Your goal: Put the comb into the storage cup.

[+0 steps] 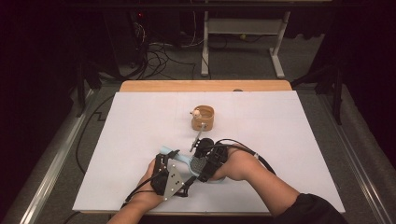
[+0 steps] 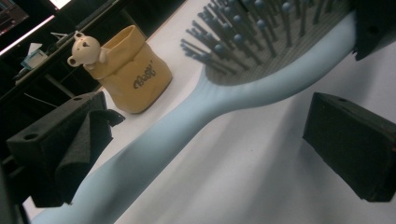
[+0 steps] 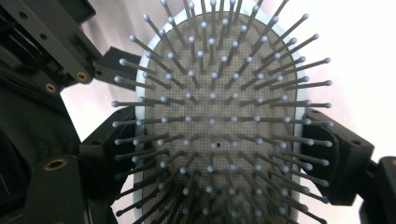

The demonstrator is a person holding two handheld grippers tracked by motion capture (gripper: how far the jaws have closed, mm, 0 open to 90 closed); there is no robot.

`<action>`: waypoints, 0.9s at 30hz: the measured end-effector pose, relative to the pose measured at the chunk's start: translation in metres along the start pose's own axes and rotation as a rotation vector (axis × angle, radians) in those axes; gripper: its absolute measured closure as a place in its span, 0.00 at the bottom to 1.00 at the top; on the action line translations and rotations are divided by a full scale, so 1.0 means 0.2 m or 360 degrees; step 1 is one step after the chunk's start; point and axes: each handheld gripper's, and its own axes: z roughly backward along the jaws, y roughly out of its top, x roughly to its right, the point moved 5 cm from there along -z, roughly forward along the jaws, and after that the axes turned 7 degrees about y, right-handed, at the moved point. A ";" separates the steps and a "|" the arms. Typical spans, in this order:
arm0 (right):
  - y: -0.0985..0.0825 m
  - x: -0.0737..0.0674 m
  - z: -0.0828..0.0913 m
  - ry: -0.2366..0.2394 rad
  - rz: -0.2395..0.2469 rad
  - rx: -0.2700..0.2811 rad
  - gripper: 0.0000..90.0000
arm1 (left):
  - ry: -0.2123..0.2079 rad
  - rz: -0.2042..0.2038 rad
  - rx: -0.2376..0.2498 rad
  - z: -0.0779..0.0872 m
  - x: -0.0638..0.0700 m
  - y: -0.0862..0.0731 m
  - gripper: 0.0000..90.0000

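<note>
A light blue hairbrush (image 1: 169, 152) lies in the near middle of the white table, bristles up. My right gripper (image 1: 203, 161) comes at its head from the right. In the right gripper view, the right gripper (image 3: 222, 156) has a pad pressed on each side of the grey bristle bed (image 3: 215, 116), so it is shut on the head. My left gripper (image 1: 172, 157) straddles the handle. In the left gripper view, the left gripper (image 2: 205, 144) is open. The handle (image 2: 154, 144) runs close by its left pad and well apart from the right one.
A tan pouch-shaped cup (image 1: 203, 118) with a small white bear (image 2: 85, 46) on its rim stands just beyond the brush, toward the table's middle. The white table cover (image 1: 280, 140) ends at a wooden strip (image 1: 205, 86) at the back. Cables and desk legs lie on the floor beyond.
</note>
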 end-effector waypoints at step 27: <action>0.05 -0.02 -0.03 0.0074 -0.0055 -0.0011 0.23 | -0.0123 -0.0099 0.0022 0.05 0.02 -0.04 0.25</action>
